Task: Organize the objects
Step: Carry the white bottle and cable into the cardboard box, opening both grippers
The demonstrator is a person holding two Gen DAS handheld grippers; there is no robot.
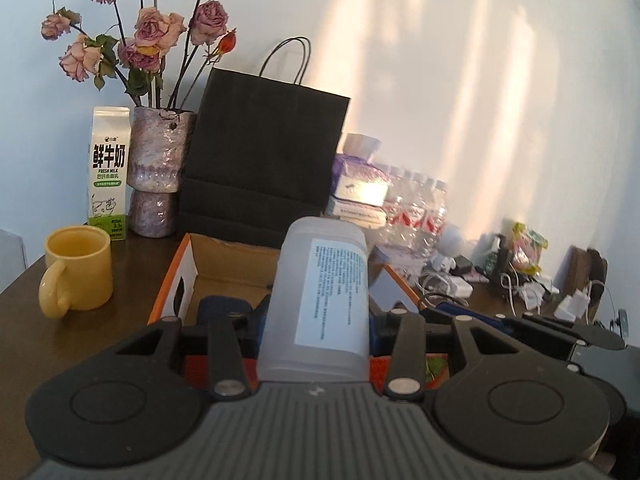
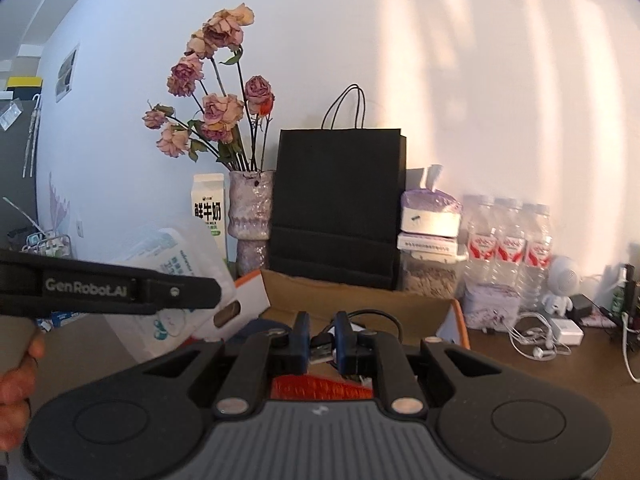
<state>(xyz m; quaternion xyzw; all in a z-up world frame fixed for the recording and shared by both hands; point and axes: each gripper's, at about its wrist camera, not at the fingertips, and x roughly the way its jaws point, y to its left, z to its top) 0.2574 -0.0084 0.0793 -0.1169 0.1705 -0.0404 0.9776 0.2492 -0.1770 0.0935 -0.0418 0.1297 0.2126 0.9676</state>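
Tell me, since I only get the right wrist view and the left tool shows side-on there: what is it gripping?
Observer: The left tool is shut on a frosted white container, with a printed label facing its camera.
Operator: Where is that relative to the box?
Observer: Its far end points over the open cardboard box. I cannot tell whether it touches anything inside.
Operator: Anything left of the box that I miss?
Observer: A yellow mug stands on the table there, in front of the milk carton.
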